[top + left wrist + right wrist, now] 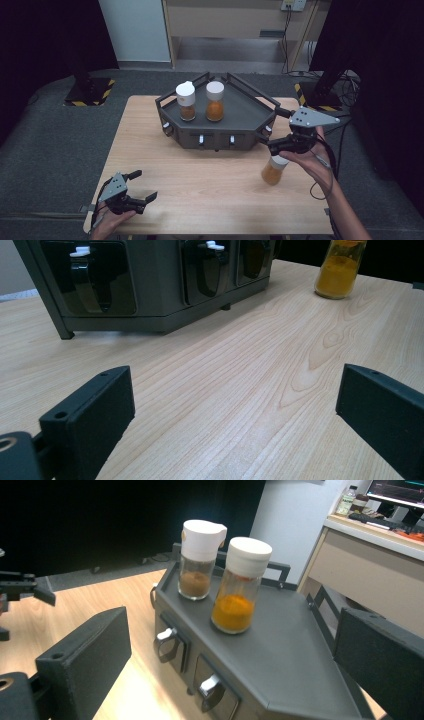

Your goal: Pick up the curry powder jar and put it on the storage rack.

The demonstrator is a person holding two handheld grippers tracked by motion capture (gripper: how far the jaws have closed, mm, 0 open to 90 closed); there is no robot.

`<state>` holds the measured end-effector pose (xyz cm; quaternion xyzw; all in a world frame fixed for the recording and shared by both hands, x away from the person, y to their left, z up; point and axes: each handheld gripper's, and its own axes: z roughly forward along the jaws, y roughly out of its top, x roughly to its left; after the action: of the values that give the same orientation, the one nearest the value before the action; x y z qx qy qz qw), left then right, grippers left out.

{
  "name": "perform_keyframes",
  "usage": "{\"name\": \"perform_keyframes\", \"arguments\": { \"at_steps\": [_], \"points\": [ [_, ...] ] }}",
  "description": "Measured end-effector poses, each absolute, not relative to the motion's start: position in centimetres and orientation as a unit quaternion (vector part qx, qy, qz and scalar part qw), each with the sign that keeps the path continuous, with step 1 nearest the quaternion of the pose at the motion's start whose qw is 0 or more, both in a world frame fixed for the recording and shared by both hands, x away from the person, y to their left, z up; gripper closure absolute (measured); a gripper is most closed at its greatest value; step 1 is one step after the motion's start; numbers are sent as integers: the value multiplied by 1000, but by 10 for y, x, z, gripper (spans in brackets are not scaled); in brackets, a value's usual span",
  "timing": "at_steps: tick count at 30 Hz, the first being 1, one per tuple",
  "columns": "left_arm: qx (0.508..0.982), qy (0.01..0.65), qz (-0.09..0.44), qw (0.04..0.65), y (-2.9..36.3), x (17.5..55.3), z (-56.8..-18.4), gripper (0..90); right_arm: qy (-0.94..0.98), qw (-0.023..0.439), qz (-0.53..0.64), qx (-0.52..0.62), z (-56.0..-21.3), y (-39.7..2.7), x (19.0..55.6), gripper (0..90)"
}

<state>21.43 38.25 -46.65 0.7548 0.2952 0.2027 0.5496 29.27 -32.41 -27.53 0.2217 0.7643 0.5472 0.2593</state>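
right claw (266, 140) open | orange jar (274, 170) blurred, seemingly free beneath

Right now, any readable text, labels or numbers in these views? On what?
None can be read.
Brown spice jar: its label shows in the high view, too blurred to read.
Bottle on the far desk: label too small.
Monitor: screen content too small.
Rack drawers: no markings visible.

Light wood table (200, 180). Dark grey angular rack (235, 122) sits on it toward the far edge. Jar of orange powder (273, 170) stands on the table, just right of the rack's front.
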Motion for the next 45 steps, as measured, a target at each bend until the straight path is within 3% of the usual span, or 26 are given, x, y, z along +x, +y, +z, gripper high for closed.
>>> {"name": "perform_keyframes", "arguments": {
  "at_steps": [30,45],
  "points": [
    [756,299,205,546,381,213,-465,11,726,271,544,324,-365,-384,208,28],
    [756,298,208,544,380,213,-465,10,725,254,531,356,-400,-392,193,31]
  ]
}}
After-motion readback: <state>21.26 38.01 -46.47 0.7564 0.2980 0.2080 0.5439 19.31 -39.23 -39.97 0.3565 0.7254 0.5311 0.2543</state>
